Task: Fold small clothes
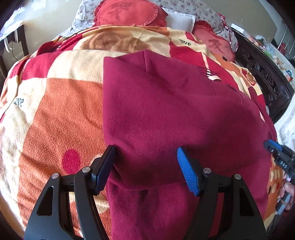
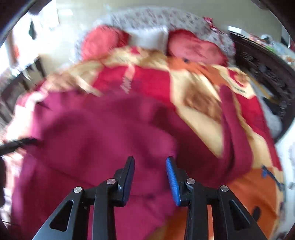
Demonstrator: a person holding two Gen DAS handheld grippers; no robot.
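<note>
A dark red garment lies spread on a patterned blanket on a bed, with one layer folded over another near me. My left gripper is open just above the garment's near fold, holding nothing. My right gripper is open above the same garment; that view is motion-blurred. A sleeve lies out to the right. The right gripper also shows at the right edge of the left wrist view.
Red pillows and a white pillow lie at the head of the bed. A dark carved wooden cabinet stands along the right side. A dark table stands at the far left.
</note>
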